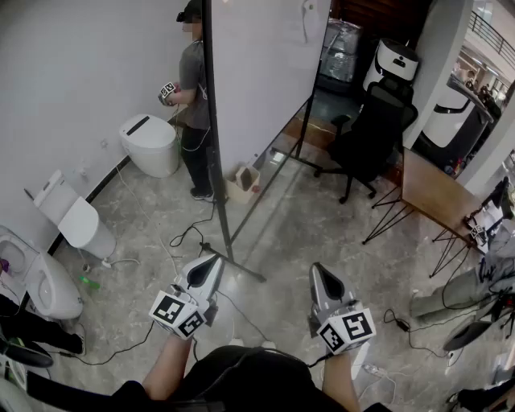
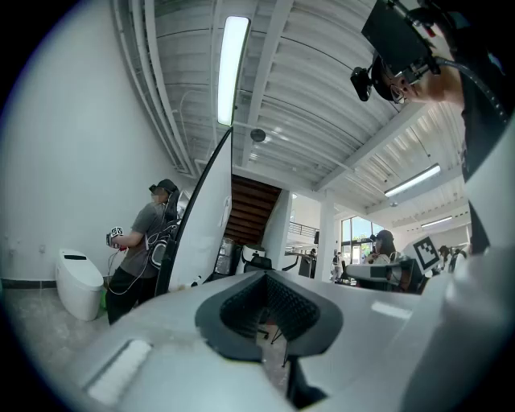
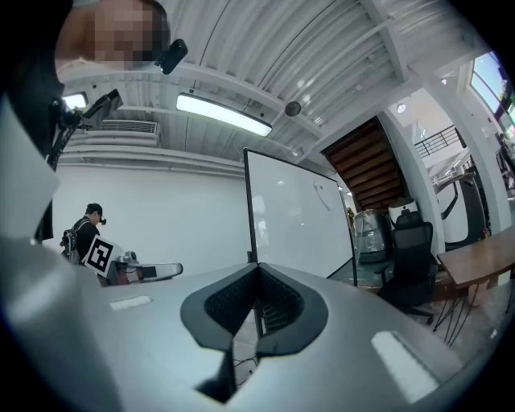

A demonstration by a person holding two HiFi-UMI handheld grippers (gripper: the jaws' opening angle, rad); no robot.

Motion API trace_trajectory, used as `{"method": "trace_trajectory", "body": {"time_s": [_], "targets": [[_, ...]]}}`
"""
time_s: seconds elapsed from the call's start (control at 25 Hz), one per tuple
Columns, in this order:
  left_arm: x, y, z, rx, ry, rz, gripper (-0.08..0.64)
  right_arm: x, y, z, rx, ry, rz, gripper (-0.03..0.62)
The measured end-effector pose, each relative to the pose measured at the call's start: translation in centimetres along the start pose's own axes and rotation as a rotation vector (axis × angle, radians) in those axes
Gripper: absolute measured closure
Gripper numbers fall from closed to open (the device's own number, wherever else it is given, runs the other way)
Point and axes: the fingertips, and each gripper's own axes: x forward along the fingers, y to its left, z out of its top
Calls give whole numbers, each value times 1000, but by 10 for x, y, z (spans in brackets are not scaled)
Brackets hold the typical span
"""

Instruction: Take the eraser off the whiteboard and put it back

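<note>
**Head view, looking steeply down on a tiled floor.** A whiteboard [image 1: 257, 80] on a black stand rises at centre, seen nearly edge-on, with its writing face turned to the right. A small pale item [image 1: 308, 8] sits high on that face, well away from both grippers. It is too small to tell whether it is the eraser.

**Grippers.** The left gripper [image 2: 264, 275] and the right gripper [image 3: 257, 269] are held low and side by side in front of the person, pointing level toward the board's foot. Each has its jaws clenched together, pad against pad, with nothing between them.

**Containers.** An open cardboard box [image 1: 241, 173] stands on the floor just beside the board's stand. Something reddish shows at its near edge, but what it holds cannot be made out. Three white toilets line the left wall:
- the far toilet [image 1: 149, 141] has its lid down;
- the middle toilet [image 1: 76, 221] has its lid tilted up;
- the near toilet [image 1: 48, 286] is open, and what is in its bowl is unclear.

A green bottle [image 1: 88, 282] lies on the floor between the middle and near toilets.

**Surroundings.** A second person [image 1: 193, 80] stands on the far side of the board, next to the far toilet, holding a marker cube [image 1: 167, 92]. To the right of the board are a black office chair [image 1: 374, 129] and a wooden table [image 1: 438, 193]. Cables trail across the floor around the stand.
</note>
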Motion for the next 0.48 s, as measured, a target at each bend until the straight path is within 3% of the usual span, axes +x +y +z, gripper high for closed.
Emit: {"method": "trace_trajectory", "body": {"time_s": [0.48], "targets": [[18,-3,-2,-17,-7,10,554,3,-15,-1,35,-10,34,583]]}}
